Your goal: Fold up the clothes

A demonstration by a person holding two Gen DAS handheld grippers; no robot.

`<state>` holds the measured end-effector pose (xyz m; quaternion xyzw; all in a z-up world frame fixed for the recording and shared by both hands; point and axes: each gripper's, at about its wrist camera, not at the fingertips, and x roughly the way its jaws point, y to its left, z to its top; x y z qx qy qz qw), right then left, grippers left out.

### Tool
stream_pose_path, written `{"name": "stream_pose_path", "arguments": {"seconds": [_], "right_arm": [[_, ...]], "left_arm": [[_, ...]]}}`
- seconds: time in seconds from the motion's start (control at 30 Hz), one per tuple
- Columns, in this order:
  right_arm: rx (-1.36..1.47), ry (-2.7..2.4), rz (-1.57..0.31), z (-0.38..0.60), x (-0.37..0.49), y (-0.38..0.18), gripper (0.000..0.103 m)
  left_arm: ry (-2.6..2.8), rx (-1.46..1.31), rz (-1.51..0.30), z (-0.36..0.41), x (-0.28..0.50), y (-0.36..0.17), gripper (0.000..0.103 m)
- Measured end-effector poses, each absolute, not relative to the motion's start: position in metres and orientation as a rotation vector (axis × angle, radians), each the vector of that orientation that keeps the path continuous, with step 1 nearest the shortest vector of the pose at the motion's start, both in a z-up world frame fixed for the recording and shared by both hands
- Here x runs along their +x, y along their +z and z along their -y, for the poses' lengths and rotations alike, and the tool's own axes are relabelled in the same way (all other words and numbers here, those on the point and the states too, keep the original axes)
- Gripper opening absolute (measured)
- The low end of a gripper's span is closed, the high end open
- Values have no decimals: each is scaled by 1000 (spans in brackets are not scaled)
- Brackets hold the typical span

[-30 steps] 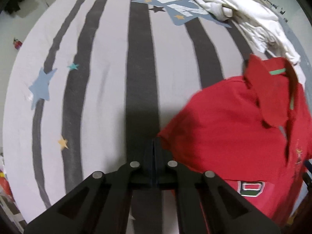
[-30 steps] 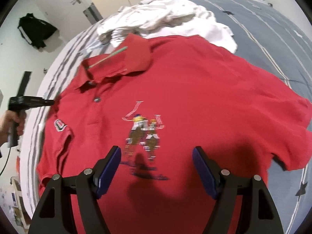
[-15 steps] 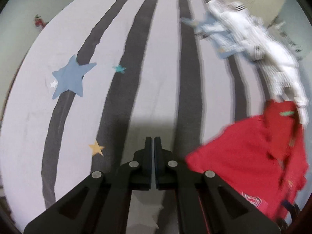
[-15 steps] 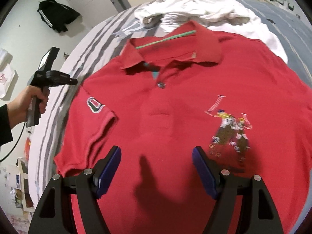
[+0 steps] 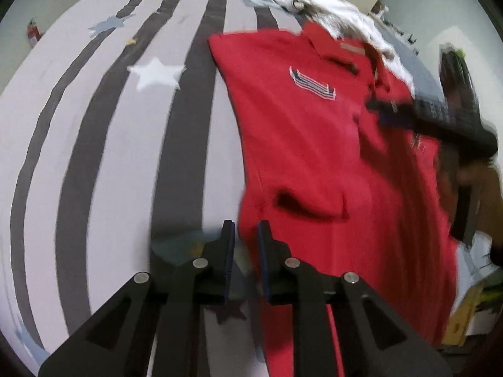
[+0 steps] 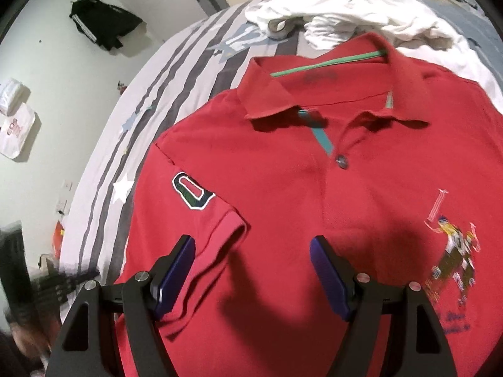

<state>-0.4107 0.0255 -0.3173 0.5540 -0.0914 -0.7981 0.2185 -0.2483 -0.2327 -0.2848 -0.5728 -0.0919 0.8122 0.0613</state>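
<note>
Here the red polo shirt (image 6: 330, 207) is lying face up on the striped bedspread (image 6: 176, 72), its collar (image 6: 317, 84) pointing toward 12 o'clock in the right wrist view and its embroidered polo-player emblem (image 6: 452, 248) sitting at about 3 o'clock. The sleeve with the numbered patch (image 6: 193, 194) is spreading toward 9 o'clock. The right gripper (image 6: 251, 275) is hovering above the shirt's chest with its jaws standing wide apart, the left blue pad (image 6: 174, 278) over the sleeve hem, gripping nothing. In the left wrist view the shirt (image 5: 320, 157) is filling the region from 1 to 5 o'clock, a striped flag patch (image 5: 312, 84) showing on the shoulder. The left gripper (image 5: 245, 251) is sitting at the shirt's side edge with its jaws standing only narrowly apart; red cloth seems to be lying in the gap, though motion blur is making it hard to tell whether it is touching. A pile of white clothes (image 6: 349, 15) is resting beyond the collar at 12 o'clock, touching the shirt. A black garment (image 6: 100, 25) is hanging on the wall at 10 o'clock.
</note>
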Motion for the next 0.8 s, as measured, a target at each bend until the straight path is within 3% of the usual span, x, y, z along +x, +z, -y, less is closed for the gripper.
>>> {"name": "stream_pose_path", "arguments": {"seconds": [0.23, 0.4, 0.57, 0.7, 0.8], "right_arm": [[1568, -2190, 50, 0, -422, -331, 72], [1581, -2207, 6, 3, -422, -332, 72], [1563, -2221, -82, 6, -416, -331, 72], [1537, -2201, -62, 12, -417, -333, 72], [1520, -2199, -62, 15, -418, -334, 68]], "left_arm": [[2514, -1689, 306, 219, -261, -291, 13], [2583, -1736, 265, 223, -263, -291, 14], [2591, -1760, 249, 222, -263, -299, 23], [2607, -1737, 223, 214, -270, -298, 37], [2623, -1768, 215, 214, -277, -307, 37]]}}
